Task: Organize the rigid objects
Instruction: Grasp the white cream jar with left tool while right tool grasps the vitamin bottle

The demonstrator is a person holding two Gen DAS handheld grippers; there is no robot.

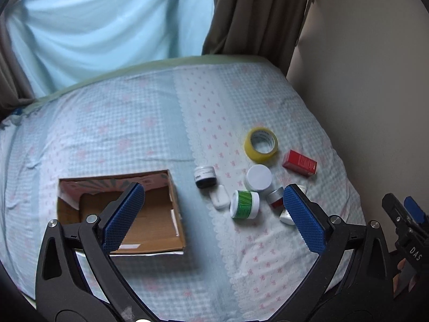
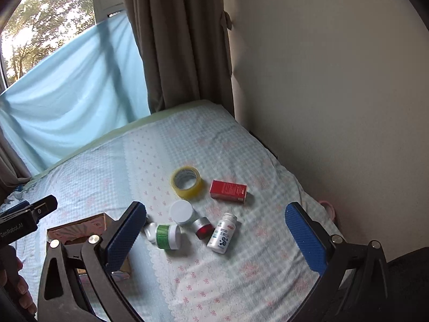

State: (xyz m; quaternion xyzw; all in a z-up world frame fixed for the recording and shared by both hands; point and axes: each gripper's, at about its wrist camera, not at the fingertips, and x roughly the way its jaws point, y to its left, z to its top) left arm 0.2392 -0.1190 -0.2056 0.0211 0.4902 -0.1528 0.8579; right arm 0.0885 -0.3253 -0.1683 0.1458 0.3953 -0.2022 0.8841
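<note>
An open cardboard box (image 1: 158,214) lies on the bed, empty as far as I see. To its right lies a cluster: yellow tape roll (image 1: 260,143), red carton (image 1: 299,162), white jar (image 1: 258,177), green-labelled jar (image 1: 244,204) on its side, black-and-white jar (image 1: 205,177), small white case (image 1: 220,200), red-and-silver jar (image 1: 275,198). The right wrist view also shows a white pill bottle (image 2: 224,233). My left gripper (image 1: 213,216) is open above the box and cluster. My right gripper (image 2: 215,234) is open above the cluster. Both are empty.
The bed (image 1: 134,134) has a pale blue checked sheet with pink bows. A beige wall (image 2: 335,94) runs along its right side. Brown curtains (image 2: 182,40) and a blue cloth (image 2: 75,86) hang at the back. The box also shows in the right wrist view (image 2: 85,226).
</note>
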